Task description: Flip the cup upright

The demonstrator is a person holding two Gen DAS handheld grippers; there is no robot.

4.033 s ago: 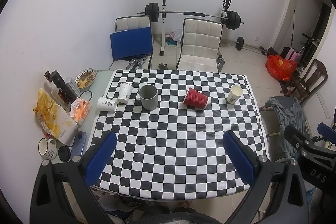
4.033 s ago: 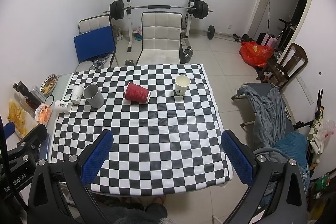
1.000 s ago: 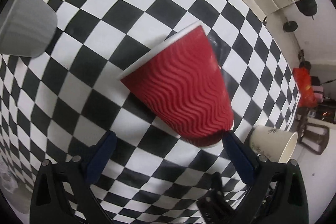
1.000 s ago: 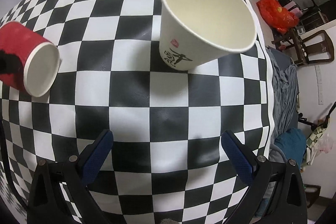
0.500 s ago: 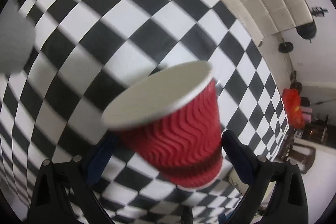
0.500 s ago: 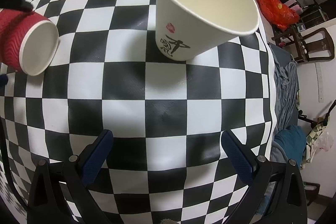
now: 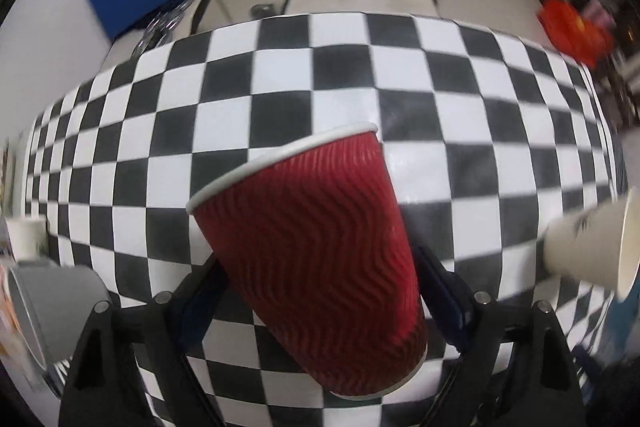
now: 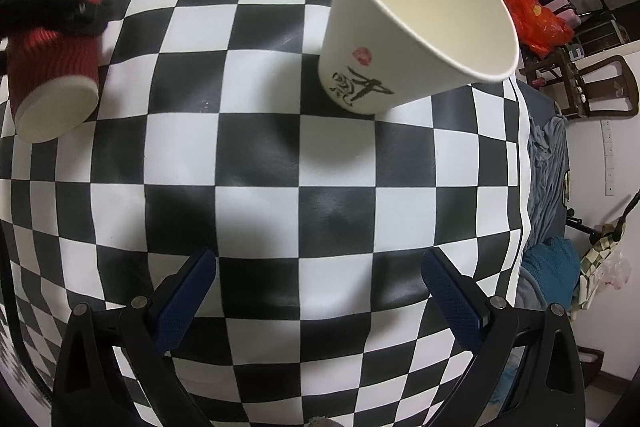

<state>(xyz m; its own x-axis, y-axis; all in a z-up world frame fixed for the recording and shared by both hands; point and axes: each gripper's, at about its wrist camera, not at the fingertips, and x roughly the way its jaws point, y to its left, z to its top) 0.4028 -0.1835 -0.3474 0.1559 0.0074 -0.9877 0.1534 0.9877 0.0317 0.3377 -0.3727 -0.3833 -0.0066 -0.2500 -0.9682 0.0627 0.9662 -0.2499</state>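
Note:
My left gripper (image 7: 320, 291) is shut on the red ribbed paper cup (image 7: 316, 243) and holds it above the checkered tablecloth (image 7: 280, 67), tilted with its white rim up and away from me. In the right wrist view the same red cup (image 8: 52, 67) shows at the far left with its pale bottom facing the camera and the left gripper's black body over it. My right gripper (image 8: 318, 287) is open and empty above the cloth, short of a white paper cup (image 8: 408, 27) that stands upright.
A grey cup (image 7: 48, 307) and a small white cup (image 7: 26, 235) are at the left. The white paper cup (image 7: 596, 247) is at the right edge of the left wrist view. Chairs and weights stand beyond the table; grey cloth lies off its right edge.
My left gripper has closed on the red cup and turned it from lying on its side towards rim-up, lifted off the cloth. My right gripper has stayed open, shifting slightly.

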